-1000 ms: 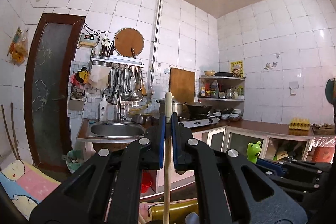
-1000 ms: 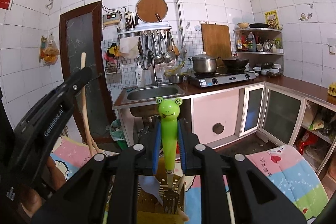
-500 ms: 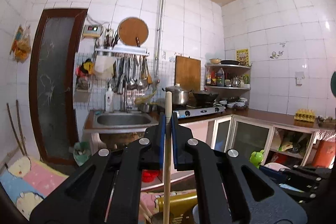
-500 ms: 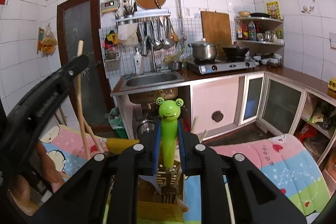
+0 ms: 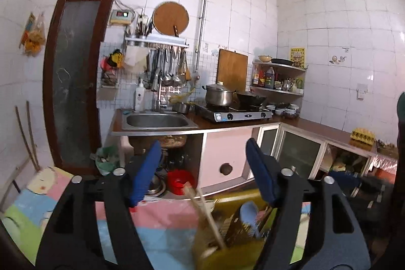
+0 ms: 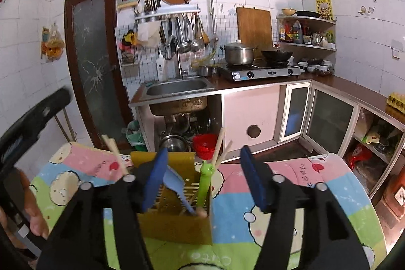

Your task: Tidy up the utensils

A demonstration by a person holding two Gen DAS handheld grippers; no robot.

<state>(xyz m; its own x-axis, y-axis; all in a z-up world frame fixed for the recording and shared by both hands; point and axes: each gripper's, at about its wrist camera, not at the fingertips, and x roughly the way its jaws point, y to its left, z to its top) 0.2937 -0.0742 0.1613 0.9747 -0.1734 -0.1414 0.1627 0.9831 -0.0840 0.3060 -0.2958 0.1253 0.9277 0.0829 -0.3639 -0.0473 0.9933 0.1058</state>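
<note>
Blue-padded and spread wide, my left gripper (image 5: pixel 202 170) held nothing in the left wrist view. Below it a wooden stick (image 5: pixel 205 216) leaned in the yellow utensil holder (image 5: pixel 227 201), beside a pale blue spatula (image 5: pixel 249 213) — both blurred. Behind stood the sink (image 5: pixel 157 121) and a two-burner stove (image 5: pixel 240 115); the yellow poster (image 5: pixel 297 57) on the wall carried print too small for me to read.

From the right wrist view, my right gripper (image 6: pixel 203 177) was likewise parted and empty, hovering over the holder (image 6: pixel 174 222) on the cartoon-print mat (image 6: pixel 303 189). Inside stood the green frog-handled utensil (image 6: pixel 205 184), the blue spatula (image 6: pixel 174 181) and wooden sticks (image 6: pixel 220 147). Faint lettering showed on the mat's near edge — I could not make it out.
</note>
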